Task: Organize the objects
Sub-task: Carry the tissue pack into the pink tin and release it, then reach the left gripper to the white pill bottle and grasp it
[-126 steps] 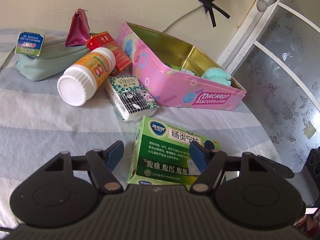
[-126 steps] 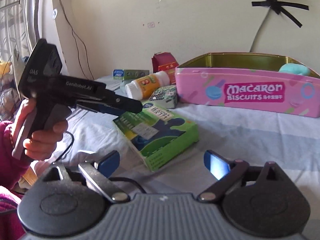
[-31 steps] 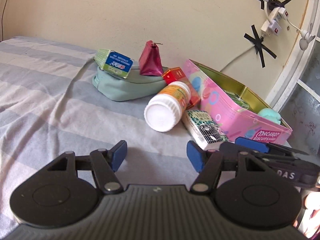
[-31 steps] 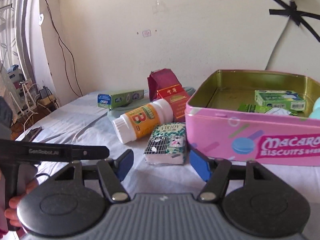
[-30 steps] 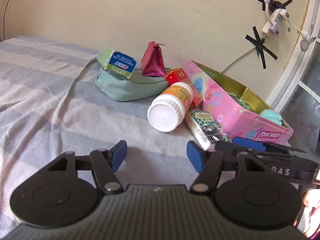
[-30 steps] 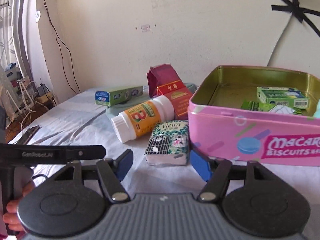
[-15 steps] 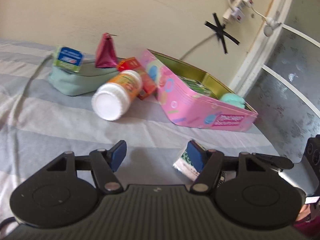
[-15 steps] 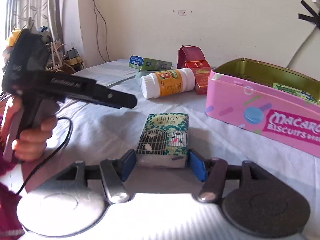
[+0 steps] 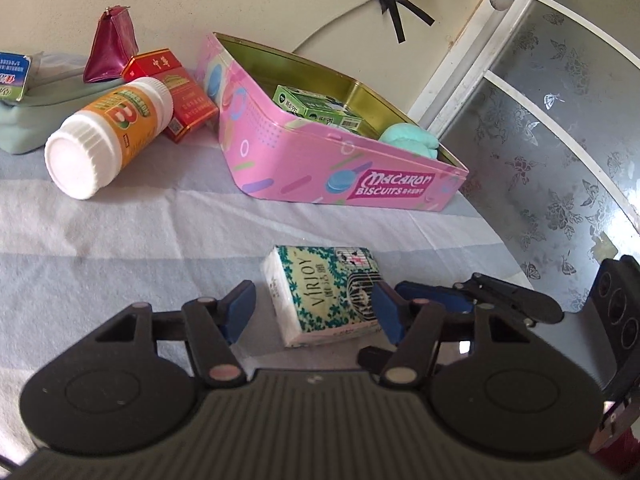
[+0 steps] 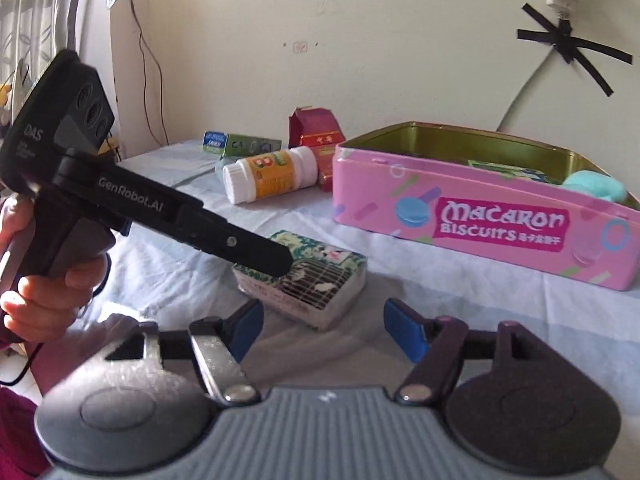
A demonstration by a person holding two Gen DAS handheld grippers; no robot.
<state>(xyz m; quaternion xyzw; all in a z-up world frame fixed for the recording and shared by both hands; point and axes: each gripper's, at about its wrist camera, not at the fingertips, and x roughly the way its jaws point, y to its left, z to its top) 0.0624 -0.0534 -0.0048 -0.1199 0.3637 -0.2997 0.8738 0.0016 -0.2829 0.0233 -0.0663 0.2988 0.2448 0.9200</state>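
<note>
A soft pack of tissues (image 9: 326, 294) lies flat on the striped grey and white cloth (image 9: 120, 236). Its wrapper is shiny, with green leaves and a little birdcage on it. Behind it sits the pink biscuit tin (image 9: 320, 168), long and shiny gold inside, with a green box (image 9: 316, 106) and a soft mint-green lump (image 9: 412, 140) in it. Left of the tin, a round bottle (image 9: 108, 136) with a ridged white cap lies on its side, touching a red box (image 9: 172, 92). A small dark red pouch (image 9: 112, 52) stands on a pale green bag (image 9: 24, 124).

The left gripper (image 9: 312, 310) points down at the tissue pack. Its blue pads sit on each side of the pack's near end and its jaws are closing. The right-hand pad is at the pack's edge; the left-hand pad has a gap beside it, so it has no hold on the pack. A hand (image 10: 44, 300) grips its handle, seen from the right wrist camera.

The right gripper (image 10: 324, 330) hangs just in front of the pack, tilted down. Its jaws are opening with nothing between them.

Half a second ago the right gripper's pads were on both sides of the pack; now they are clear of it. The left gripper was off to the side then, and now it is over the pack.
</note>
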